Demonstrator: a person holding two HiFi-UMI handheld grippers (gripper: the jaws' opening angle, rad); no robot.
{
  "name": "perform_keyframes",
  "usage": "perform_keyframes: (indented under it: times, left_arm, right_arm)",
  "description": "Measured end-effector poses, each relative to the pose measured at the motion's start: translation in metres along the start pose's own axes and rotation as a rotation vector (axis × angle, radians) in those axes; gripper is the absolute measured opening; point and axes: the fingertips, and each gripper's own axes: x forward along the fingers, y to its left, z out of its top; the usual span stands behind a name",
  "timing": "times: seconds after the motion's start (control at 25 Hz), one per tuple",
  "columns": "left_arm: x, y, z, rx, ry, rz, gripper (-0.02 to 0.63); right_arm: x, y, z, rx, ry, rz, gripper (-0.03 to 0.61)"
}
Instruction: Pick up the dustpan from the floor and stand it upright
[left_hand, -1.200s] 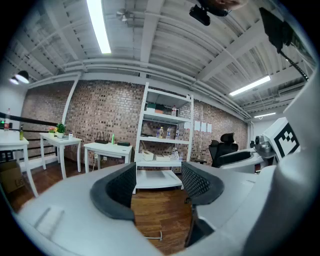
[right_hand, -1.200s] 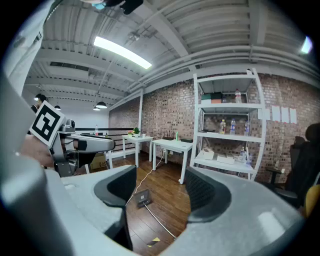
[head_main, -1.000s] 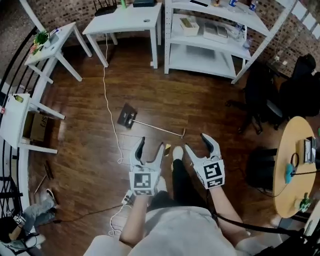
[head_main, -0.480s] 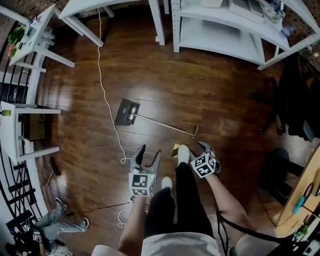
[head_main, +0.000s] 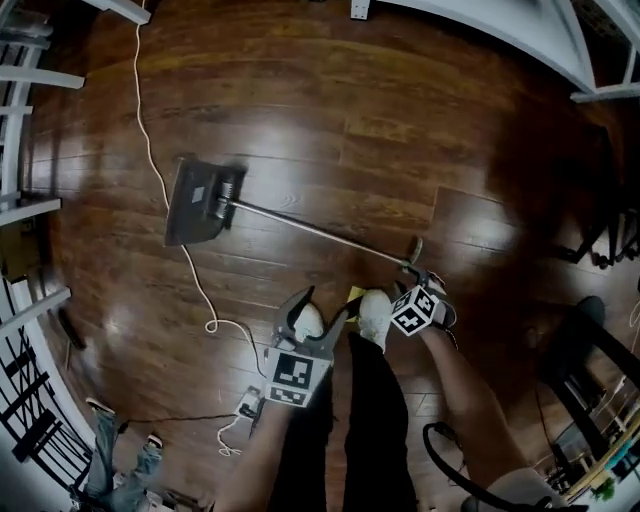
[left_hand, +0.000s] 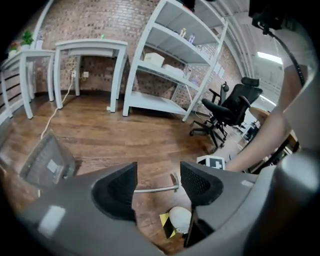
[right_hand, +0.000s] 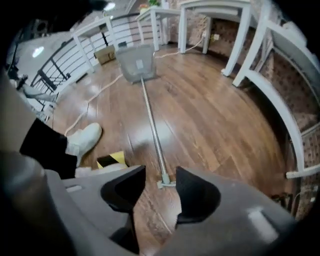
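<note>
1. The right gripper (right_hand: 160, 175) pointed down at the floor. Its jaws stood partly apart and were closing. The hooked end of the dustpan's handle (right_hand: 164, 182) showed between them, with neither pad pressing on it. Had they met too high, they would probably have shut on air or nipped only the hook.
2. The dustpan (head_main: 198, 200) lay flat on the boards. Its pan sat well away from the right gripper, at the far end of the thin metal shaft (head_main: 320, 232). Taken at the very tip, the pan's weight would pull on a long lever. The smooth shaft might have twisted or slid in the pads, letting the pan swing or drag.
3. The left gripper (left_hand: 158, 172) hung beside the right one, jaws wide with nothing held, and the shaft lay beyond its tips. Unless it came in lower on the shaft, one grip would have carried the whole turn to upright.
4. A white cable (head_main: 150, 130) ran along the floor at the pan's far edge. Whether it passed under the pan I could not tell. A lifted pan might have snagged it.
5. The person's white shoe (right_hand: 85, 137) and a yellow-and-black tape mark (right_hand: 111, 160) lay just beside the right gripper. A slipped handle could have dropped onto that foot.
</note>
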Motion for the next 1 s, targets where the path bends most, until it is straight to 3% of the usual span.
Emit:
perform_keyframes:
  times: [0.12, 0.24, 0.44, 0.6, 0.72, 1.0]
  left_arm:
    - [0.042, 0.013, -0.038, 0.036, 0.026, -0.069, 0.287]
    - [0.073, 0.03, -0.058, 0.031, 0.022, -0.078, 0.287]
    - [0.088, 0.052, -0.055, -0.027, -0.002, -0.037, 0.287]
    - [0.06, 0.055, -0.013, -0.063, -0.031, 0.008, 0.285]
    - [0.021, 0.042, 0.038, -0.08, -0.07, 0.018, 0.285]
    - [-0.091, -0.019, 0.172, -0.047, -0.188, -0.011, 0.282]
  right_arm:
    - [0.083, -0.007, -0.022, -0.085, 0.123, -0.007, 0.161]
    - [0.133, -0.011, -0.039, -0.125, 0.2, -0.017, 0.159]
    - [0.138, -0.005, -0.045, -0.186, 0.241, 0.027, 0.072]
    - [0.059, -0.02, -0.03, -0.2, 0.21, 0.001, 0.072]
    - [-0.038, -0.036, -0.02, -0.285, 0.21, -0.015, 0.071]
    - [-0.287, -0.07, -0.014, -0.362, 0.414, -0.074, 0.072]
